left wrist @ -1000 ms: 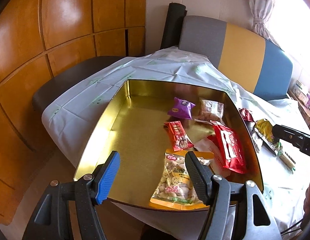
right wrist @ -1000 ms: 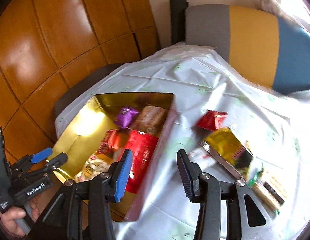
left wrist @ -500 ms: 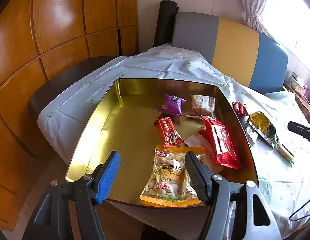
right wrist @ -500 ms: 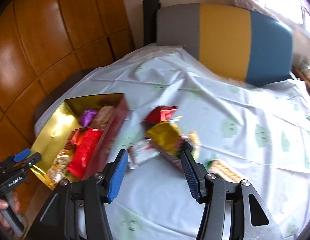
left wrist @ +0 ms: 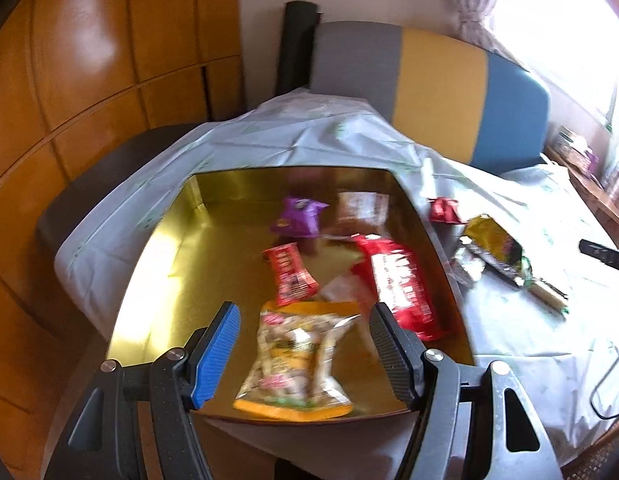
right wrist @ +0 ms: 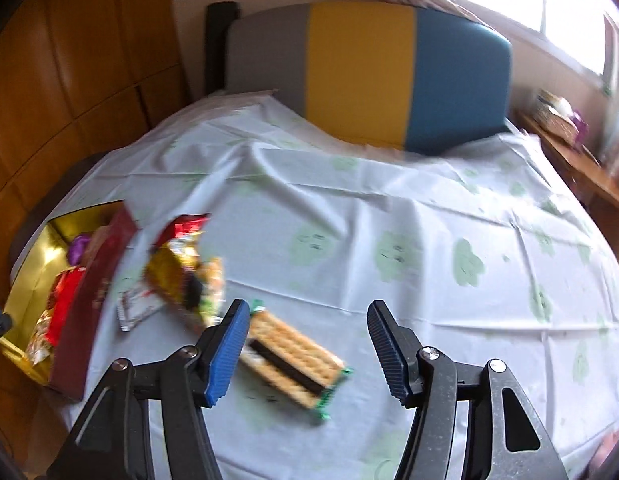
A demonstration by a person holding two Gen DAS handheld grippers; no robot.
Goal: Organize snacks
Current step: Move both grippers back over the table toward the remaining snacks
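A gold-lined box (left wrist: 181, 264) sits at the table's left end, dark red outside (right wrist: 89, 304). Inside lie a nut bag (left wrist: 297, 356), a large red pack (left wrist: 397, 280), a small red pack (left wrist: 289, 274), a purple pack (left wrist: 297, 220) and a brown pack (left wrist: 359, 208). My left gripper (left wrist: 303, 354) is open and empty above the box's near edge. My right gripper (right wrist: 303, 352) is open and empty over the cloth, just above a cracker pack (right wrist: 293, 356). A gold bag (right wrist: 173, 276), a small red packet (right wrist: 181, 228) and a silver wrapper (right wrist: 135, 308) lie beside the box.
The table is covered by a pale cloth with green prints (right wrist: 389, 248). A grey, yellow and blue chair back (right wrist: 365, 72) stands behind it. Wooden wall panels (left wrist: 89, 60) are at the left. A wooden shelf with items (right wrist: 569, 128) is at the right.
The right gripper has swung right, away from the box, and now hovers over the cracker pack. The left gripper has drifted slightly; the box contents have not moved.
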